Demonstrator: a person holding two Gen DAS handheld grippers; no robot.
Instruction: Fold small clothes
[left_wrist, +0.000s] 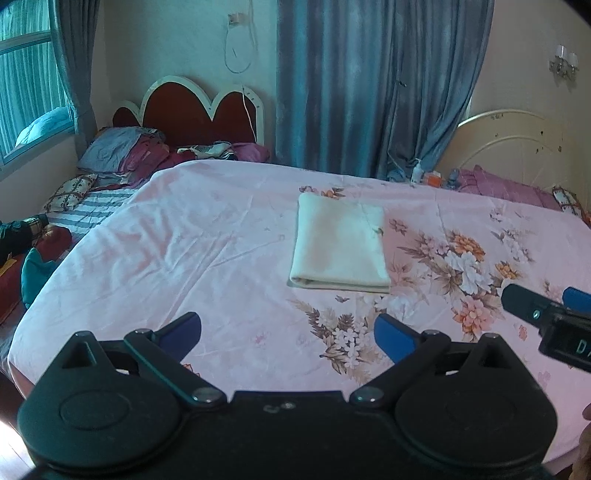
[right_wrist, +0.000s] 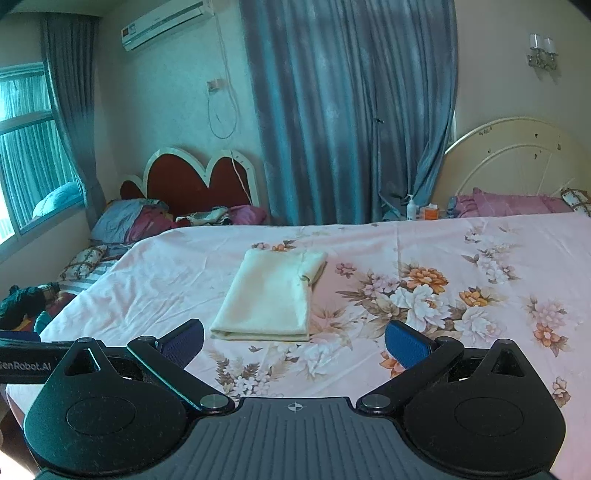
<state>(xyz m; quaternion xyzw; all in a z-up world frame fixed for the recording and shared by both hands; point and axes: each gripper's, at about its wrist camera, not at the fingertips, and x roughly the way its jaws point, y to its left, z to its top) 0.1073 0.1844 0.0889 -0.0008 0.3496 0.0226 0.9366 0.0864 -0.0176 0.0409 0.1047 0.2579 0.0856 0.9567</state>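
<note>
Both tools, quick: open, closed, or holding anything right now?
Left tool: open, holding nothing, hovering short of the folded cream cloth.
Right tool: open, holding nothing, just short of the cloth's near edge.

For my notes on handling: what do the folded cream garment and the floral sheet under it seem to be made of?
Folded cream garment: probably soft matte knit, maybe cotton; rounded fold edge, no shine.
Floral sheet: thin woven fabric with a slight sheen and fine creases; fibre unclear.
</note>
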